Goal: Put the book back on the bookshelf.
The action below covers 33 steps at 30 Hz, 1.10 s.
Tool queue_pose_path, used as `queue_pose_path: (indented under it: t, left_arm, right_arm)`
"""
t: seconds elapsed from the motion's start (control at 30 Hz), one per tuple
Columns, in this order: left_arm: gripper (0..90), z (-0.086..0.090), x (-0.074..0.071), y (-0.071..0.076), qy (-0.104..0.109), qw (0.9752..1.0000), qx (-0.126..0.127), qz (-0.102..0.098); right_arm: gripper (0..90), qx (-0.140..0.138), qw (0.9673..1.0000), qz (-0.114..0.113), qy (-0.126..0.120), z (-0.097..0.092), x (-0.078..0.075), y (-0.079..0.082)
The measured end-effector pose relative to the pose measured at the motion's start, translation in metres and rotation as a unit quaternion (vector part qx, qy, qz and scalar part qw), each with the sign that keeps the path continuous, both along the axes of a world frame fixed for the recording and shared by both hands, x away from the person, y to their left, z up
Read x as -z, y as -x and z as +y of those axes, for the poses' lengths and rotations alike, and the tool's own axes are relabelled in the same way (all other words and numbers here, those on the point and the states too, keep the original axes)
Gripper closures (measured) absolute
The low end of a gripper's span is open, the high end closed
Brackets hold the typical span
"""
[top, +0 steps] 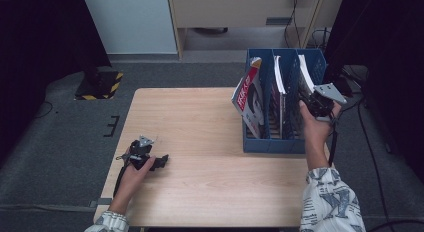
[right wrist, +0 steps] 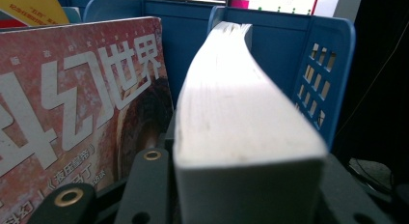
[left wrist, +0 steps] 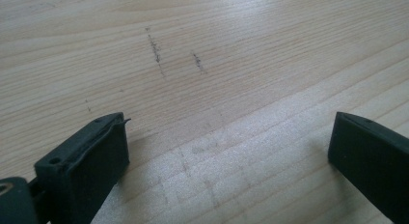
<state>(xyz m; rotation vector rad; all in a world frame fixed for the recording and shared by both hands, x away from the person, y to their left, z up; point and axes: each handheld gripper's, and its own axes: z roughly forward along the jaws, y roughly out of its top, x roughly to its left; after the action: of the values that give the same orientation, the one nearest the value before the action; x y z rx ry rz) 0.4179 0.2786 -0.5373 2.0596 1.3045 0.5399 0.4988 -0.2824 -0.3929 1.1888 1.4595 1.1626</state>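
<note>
Thick white page edges of a book (right wrist: 241, 137) loom at the bottom centre of the right claw view, sitting between the right claw's (right wrist: 236, 204) two black jaws; whether the pads still press on it I cannot tell, as the book hides the contact. From the high view the right claw (top: 314, 103) sits at the right of the frame, at the rightmost slot of the blue file rack (top: 272, 144), where that book (top: 305, 74) stands with its top leaning left. A red-covered magazine (right wrist: 82, 103) stands in the neighbouring slot, and another magazine (top: 248, 94) tilts out of the leftmost slot. Left claw (top: 150, 159) rests low on the tabletop (top: 200, 142) at lower left of the high view, jaws spread wide with nothing between them, bare wood grain showing in its own view (left wrist: 226, 151). Risks, as I judge them: if the grip is loose, the heavy page block could slump or fan inside the slot; pulling the claw back at an angle could drag the book out again; a sideways nudge could shift the rack, since the left claw is well apart and not steadying it.
</note>
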Motion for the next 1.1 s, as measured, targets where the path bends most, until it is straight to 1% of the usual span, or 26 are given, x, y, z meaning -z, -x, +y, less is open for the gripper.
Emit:
queue_pose_path:
  t: [0.13, 0.33, 0.43, 0.47, 0.53, 0.6, 0.73, 0.9, 1.1]
  left_arm:
    - [0.1, 0.0, 0.0, 0.0, 0.0, 1.0, 0.0, 0.0]
    - [0.1, 0.0, 0.0, 0.0, 0.0, 1.0, 0.0, 0.0]
    - [0.1, 0.0, 0.0, 0.0, 0.0, 1.0, 0.0, 0.0]
    - [0.0, 0.0, 0.0, 0.0, 0.0, 1.0, 0.0, 0.0]
    - [0.0, 0.0, 0.0, 0.0, 0.0, 1.0, 0.0, 0.0]
    - [0.0, 0.0, 0.0, 0.0, 0.0, 1.0, 0.0, 0.0]
    - [0.0, 0.0, 0.0, 0.0, 0.0, 1.0, 0.0, 0.0]
    - [0.0, 0.0, 0.0, 0.0, 0.0, 1.0, 0.0, 0.0]
    - [0.0, 0.0, 0.0, 0.0, 0.0, 1.0, 0.001, 0.0]
  right_arm:
    - [54.8, -0.002, 1.0, 0.005, -0.008, -0.001, 0.002, -0.001]
    - [44.6, -0.006, 0.9998, 0.006, -0.018, -0.002, 0.003, 0.001]
    - [38.3, -0.006, 0.9996, 0.011, -0.025, -0.004, 0.003, 0.001]
    - [36.6, -0.005, 0.9994, 0.015, -0.031, -0.005, 0.003, 0.001]
    - [34.4, -0.006, 0.9991, 0.02, -0.038, -0.006, 0.003, 0.002]
    - [32.9, -0.007, 0.9989, 0.024, -0.039, -0.007, 0.003, 0.002]
    - [29.3, -0.011, 0.9983, 0.03, -0.049, -0.009, 0.003, 0.004]
    - [27.1, -0.016, 0.998, 0.038, -0.048, -0.01, 0.004, 0.005]
    - [25.1, -0.015, 0.9984, 0.039, -0.039, -0.011, 0.004, 0.008]
